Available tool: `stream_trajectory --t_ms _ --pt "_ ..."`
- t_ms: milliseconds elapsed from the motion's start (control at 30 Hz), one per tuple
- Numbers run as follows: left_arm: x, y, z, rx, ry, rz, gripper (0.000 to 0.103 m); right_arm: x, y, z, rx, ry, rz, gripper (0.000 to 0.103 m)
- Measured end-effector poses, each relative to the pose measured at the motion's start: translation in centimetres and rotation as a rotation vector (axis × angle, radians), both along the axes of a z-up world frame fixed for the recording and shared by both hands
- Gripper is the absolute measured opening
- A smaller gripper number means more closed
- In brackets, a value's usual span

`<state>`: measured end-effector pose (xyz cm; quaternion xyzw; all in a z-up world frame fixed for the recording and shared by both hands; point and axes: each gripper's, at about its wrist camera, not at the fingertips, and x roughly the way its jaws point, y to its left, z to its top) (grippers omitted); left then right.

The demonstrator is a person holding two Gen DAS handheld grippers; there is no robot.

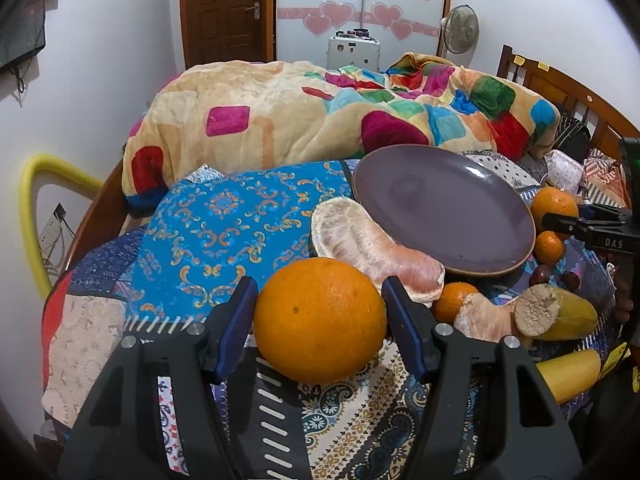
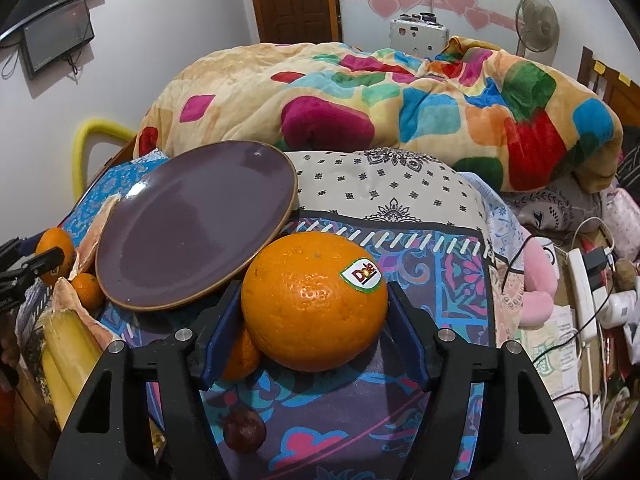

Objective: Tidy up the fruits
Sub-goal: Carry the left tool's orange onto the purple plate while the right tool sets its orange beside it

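In the left wrist view my left gripper [image 1: 318, 292] has its blue pads against both sides of a large orange [image 1: 320, 320] resting on the patterned bedspread. My right gripper [image 2: 314, 296] holds a second large orange [image 2: 312, 308] with a Dole sticker the same way. A purple plate [image 1: 440, 208] [image 2: 192, 236] lies tilted on the bed between the two. A small mandarin [image 2: 240, 356] sits under the right gripper's left pad. At the right edge of the left wrist view, one of the right gripper's fingers [image 1: 568, 224] crosses its orange [image 1: 554, 204].
Peeled pomelo pieces [image 1: 360, 240], a small mandarin [image 1: 456, 300], bananas [image 1: 568, 316] and dark round fruits [image 2: 244, 430] lie around the plate. A bunched colourful blanket [image 2: 360, 100] fills the far side of the bed. Cables and a power strip [image 2: 580, 292] lie at the right.
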<state>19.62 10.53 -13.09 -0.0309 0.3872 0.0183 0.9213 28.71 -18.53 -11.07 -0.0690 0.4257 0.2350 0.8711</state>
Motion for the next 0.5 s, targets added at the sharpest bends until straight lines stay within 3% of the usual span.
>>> stream_trajectory --t_ms 500 --pt "1.0 -1.4 5.1 0.024 -0.098 -0.025 0.063 -0.6 -0.1 5.2 0.072 -0.119 -0.002 0.065"
